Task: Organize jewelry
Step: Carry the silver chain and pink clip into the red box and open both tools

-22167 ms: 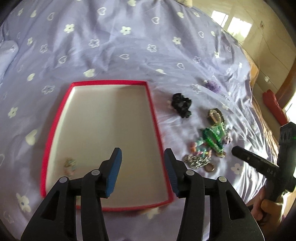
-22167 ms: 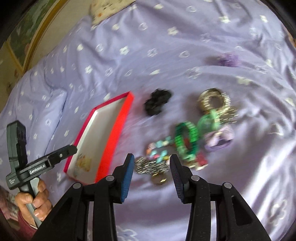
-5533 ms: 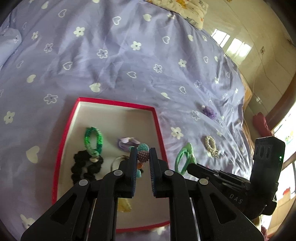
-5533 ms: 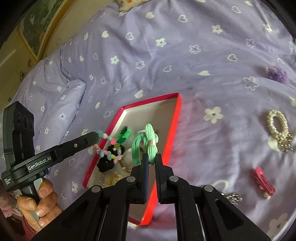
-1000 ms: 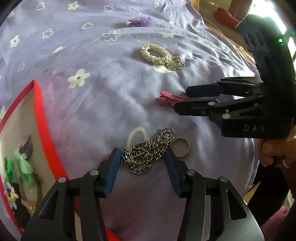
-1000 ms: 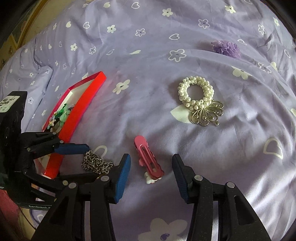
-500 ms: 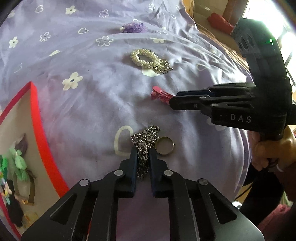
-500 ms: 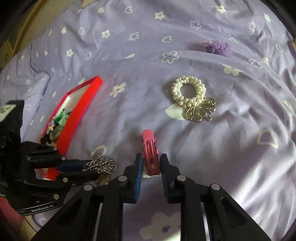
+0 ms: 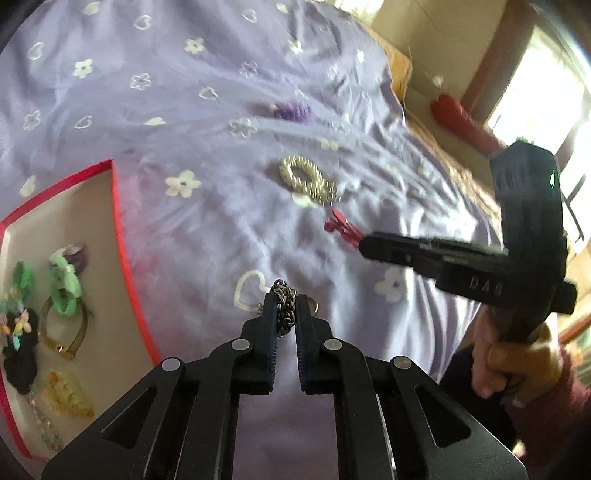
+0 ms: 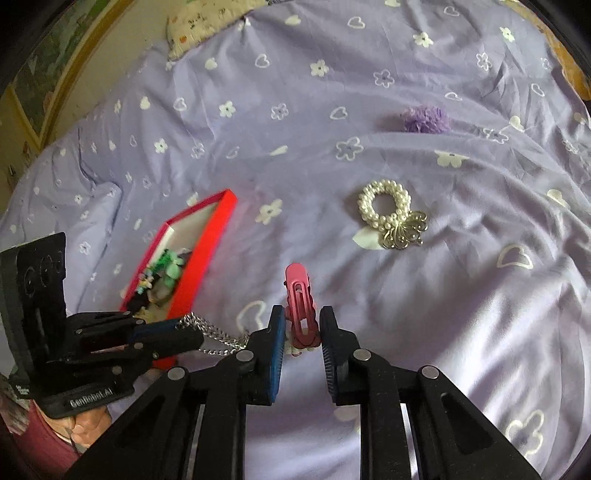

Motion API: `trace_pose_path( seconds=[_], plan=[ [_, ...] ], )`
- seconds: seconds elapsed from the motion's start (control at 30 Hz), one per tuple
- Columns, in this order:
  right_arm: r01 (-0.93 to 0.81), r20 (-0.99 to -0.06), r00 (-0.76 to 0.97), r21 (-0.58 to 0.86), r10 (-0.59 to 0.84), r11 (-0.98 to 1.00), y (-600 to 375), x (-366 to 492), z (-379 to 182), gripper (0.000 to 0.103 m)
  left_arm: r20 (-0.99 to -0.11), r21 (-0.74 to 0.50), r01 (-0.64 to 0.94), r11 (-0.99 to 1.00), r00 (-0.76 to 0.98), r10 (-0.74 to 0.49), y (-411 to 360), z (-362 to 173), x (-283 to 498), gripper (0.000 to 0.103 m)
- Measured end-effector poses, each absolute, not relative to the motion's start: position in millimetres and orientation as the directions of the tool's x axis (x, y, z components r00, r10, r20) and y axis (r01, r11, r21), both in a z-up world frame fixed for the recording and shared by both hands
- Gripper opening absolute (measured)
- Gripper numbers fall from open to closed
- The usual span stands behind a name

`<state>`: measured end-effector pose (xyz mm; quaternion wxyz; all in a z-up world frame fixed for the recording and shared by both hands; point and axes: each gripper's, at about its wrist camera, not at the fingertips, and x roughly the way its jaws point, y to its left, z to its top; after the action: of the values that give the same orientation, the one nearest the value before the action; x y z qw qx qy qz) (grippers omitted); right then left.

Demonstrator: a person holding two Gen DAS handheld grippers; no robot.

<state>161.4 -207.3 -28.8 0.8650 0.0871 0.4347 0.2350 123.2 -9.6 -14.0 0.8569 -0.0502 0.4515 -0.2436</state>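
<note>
My left gripper (image 9: 284, 308) is shut on a silver chain (image 9: 283, 295) and holds it above the purple bedspread; the chain (image 10: 218, 338) hangs from it in the right wrist view. My right gripper (image 10: 301, 325) is shut on a pink hair clip (image 10: 300, 295), which also shows in the left wrist view (image 9: 341, 227). The red-rimmed tray (image 9: 122, 236) lies at the left with green scrunchies (image 9: 64, 284), a black scrunchie and other pieces inside. A pearl bracelet (image 10: 388, 210) and a purple flower piece (image 10: 424, 118) lie on the bed.
A gold ring (image 9: 314, 304) lies partly hidden behind my left fingertips. The bed's right edge (image 9: 402, 74) drops to the floor, where a red object (image 9: 458, 118) lies. A patterned pillow (image 10: 210, 26) is at the head of the bed.
Both grippers have lifted off the bedspread with their pieces: the left raises the chain, the right raises the pink clip. The views have tilted up and back.
</note>
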Motion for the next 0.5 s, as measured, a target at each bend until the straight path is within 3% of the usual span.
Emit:
trace_pose_path(
  seconds=[0.5],
  plan=[
    [-0.371, -0.657, 0.524, 0.396, 0.542, 0.84, -187.7, 139.8, -5.4, 0.019, -0.668, -0.364, 0.275, 0.89, 0.588, -0.455, 27.2, 27.7, 103.2, 0.007]
  ],
)
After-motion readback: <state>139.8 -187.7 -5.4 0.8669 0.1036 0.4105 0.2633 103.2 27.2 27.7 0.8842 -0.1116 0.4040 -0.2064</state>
